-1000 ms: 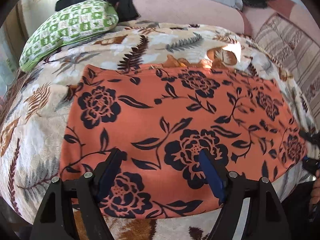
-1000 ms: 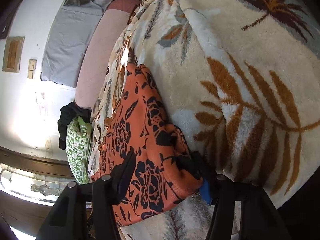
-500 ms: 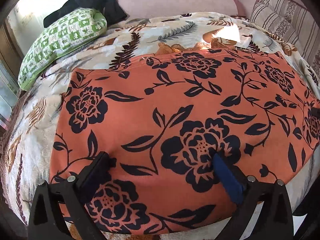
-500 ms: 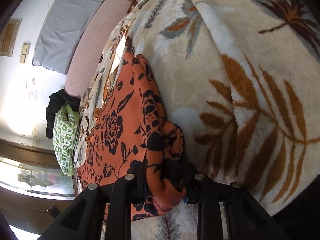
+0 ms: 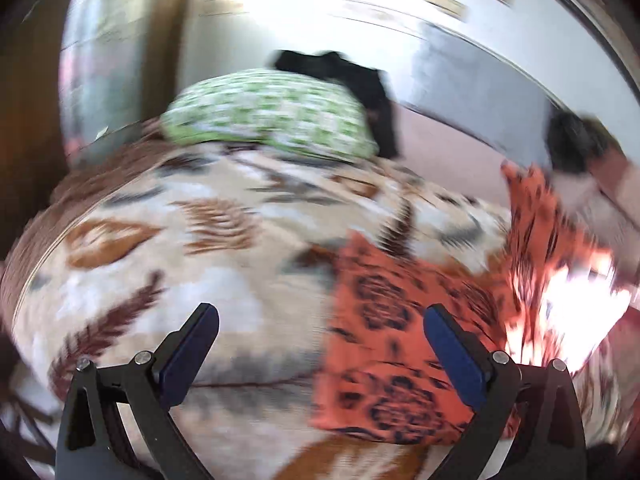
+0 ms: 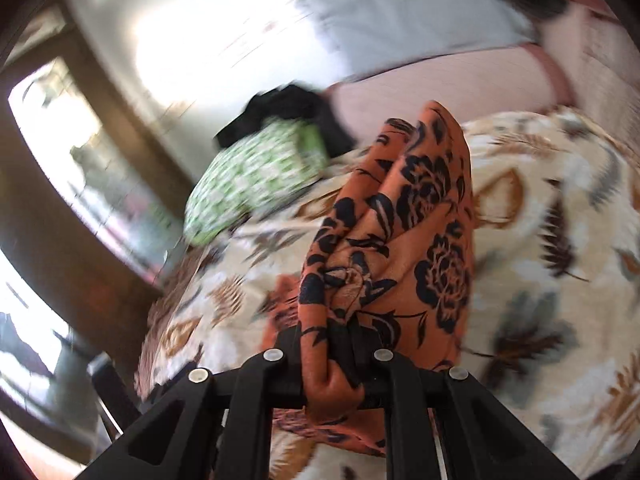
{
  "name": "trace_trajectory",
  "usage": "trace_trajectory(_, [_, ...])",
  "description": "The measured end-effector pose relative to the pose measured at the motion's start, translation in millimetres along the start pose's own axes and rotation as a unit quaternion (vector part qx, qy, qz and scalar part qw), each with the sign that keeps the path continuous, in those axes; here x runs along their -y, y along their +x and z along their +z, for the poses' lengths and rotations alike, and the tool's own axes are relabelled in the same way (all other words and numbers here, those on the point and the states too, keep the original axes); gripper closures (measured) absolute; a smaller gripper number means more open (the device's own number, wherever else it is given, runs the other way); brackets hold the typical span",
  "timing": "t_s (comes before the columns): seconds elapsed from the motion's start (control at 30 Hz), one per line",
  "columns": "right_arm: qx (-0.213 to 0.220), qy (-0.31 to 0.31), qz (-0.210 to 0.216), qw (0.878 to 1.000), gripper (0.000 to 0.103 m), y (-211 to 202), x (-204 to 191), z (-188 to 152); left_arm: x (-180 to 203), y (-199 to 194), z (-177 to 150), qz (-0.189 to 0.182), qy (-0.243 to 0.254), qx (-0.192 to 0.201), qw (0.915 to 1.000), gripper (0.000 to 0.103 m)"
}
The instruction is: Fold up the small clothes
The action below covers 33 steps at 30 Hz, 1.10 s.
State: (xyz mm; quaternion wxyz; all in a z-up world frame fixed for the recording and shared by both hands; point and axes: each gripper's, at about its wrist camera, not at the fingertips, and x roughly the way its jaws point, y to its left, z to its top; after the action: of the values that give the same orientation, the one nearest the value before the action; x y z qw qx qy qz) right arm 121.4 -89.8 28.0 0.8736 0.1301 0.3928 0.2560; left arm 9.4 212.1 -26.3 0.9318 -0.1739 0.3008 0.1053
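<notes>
Right gripper (image 6: 326, 354) clamped on a bunched edge of the orange floral cloth (image 6: 404, 240), jaws just closed onto it, fabric lifted up the centre of the frame above the leaf-print blanket (image 6: 560, 240). Left gripper (image 5: 316, 350) spread wide, holding nothing; cloth (image 5: 384, 344) at lower right there. Risks: thin bunched grip slipping, one-sided lift dragging and crumpling the rest, missing the far edge

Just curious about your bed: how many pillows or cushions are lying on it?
1 for certain: the green patterned pillow at the far end of the leaf-print blanket, with a black garment behind it. The blurred pictures may hide others.
</notes>
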Motion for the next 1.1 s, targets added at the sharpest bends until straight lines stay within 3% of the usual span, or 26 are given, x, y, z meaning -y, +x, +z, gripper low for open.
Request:
trace_trajectory(0.13, [-0.124, -0.021, 0.009, 0.992, 0.089, 109, -33, -47, -52, 19, -9, 0.027, -0.070, -0.033, 0.9967, 0.001])
trace_trajectory(0.2, [-0.184, 0.010, 0.010, 0.983, 0.089, 156, -24, -73, -61, 22, -15, 0.025, -0.075, -0.041, 0.9960, 0.001])
trace_trajectory(0.3, [-0.160, 0.022, 0.022, 0.987, 0.089, 143, -25, -69, -63, 22, -17, 0.031, -0.070, -0.035, 0.9965, 0.001])
trace_trajectory(0.47, [-0.098, 0.050, 0.054, 0.992, 0.089, 101, -22, -30, -69, 27, -17, 0.020, -0.085, -0.043, 0.9953, 0.001])
trace_trajectory(0.6, [-0.052, 0.059, 0.083, 0.994, 0.089, 77, -42, -17, -77, 25, -17, 0.025, -0.097, -0.042, 0.9941, 0.001])
trace_trajectory(0.67, [-0.059, 0.052, 0.073, 0.994, 0.089, 92, -56, -28, -81, 28, -18, 0.026, -0.105, -0.050, 0.9929, 0.001])
trace_trajectory(0.8, [-0.172, 0.047, 0.034, 0.983, 0.087, 159, -54, -74, -83, 27, -19, 0.028, -0.106, -0.051, 0.9927, 0.001])
trace_trajectory(0.9, [-0.158, 0.051, 0.041, 0.985, 0.084, 153, -52, -77, -82, 28, -19, 0.033, -0.099, -0.052, 0.9932, 0.001])
trace_trajectory(1.0, [-0.176, 0.042, 0.052, 0.982, 0.074, 156, -55, -71, -80, 29, -18, 0.029, -0.099, -0.052, 0.9933, 0.001])
trace_trajectory(1.1, [-0.184, 0.053, 0.100, 0.976, 0.032, 159, -57, -77, -77, 28, -18, 0.024, -0.094, -0.050, 0.9940, 0.001])
